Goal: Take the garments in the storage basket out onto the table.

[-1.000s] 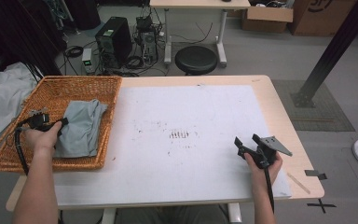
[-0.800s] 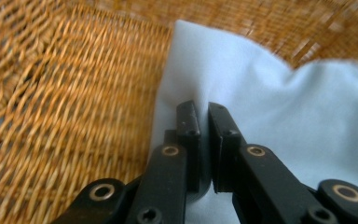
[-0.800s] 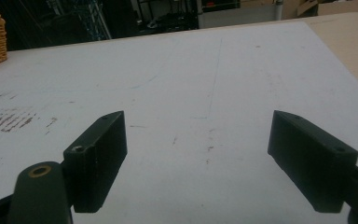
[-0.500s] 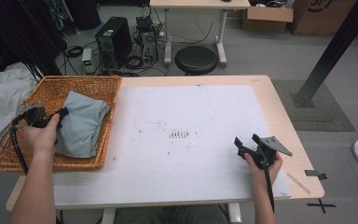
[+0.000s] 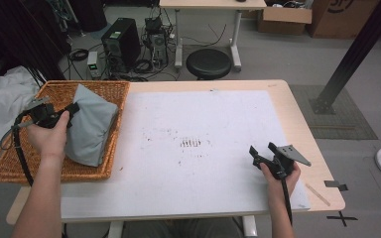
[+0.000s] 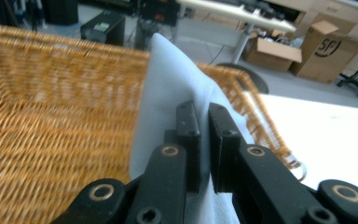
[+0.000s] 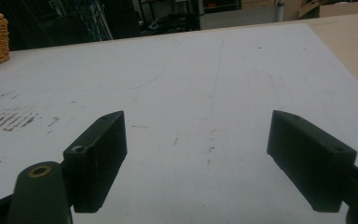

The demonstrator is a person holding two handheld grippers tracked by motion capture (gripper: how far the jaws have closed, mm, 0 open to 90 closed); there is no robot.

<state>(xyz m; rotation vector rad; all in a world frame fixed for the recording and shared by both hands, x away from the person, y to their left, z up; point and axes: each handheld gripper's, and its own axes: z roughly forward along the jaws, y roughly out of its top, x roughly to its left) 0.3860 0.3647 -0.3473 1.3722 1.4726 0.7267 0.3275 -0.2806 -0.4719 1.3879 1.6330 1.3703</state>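
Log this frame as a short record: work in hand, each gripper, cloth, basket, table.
work: lifting a grey cloth out of a wicker basket
left gripper: shut on the cloth, a fold pinched between its fingers
right gripper: open, above the white table mat
cloth: raised in a peak, lower edge on the basket

Left gripper [image 5: 72, 110] is sitting at the left of the high view, jaws pinching tight on grey cloth [image 6: 168, 88], forearm coming up from the bottom left corner. Right gripper [image 5: 263, 153] is hanging out lower right, jaws standing wide apart, forearm rising from the bottom edge.
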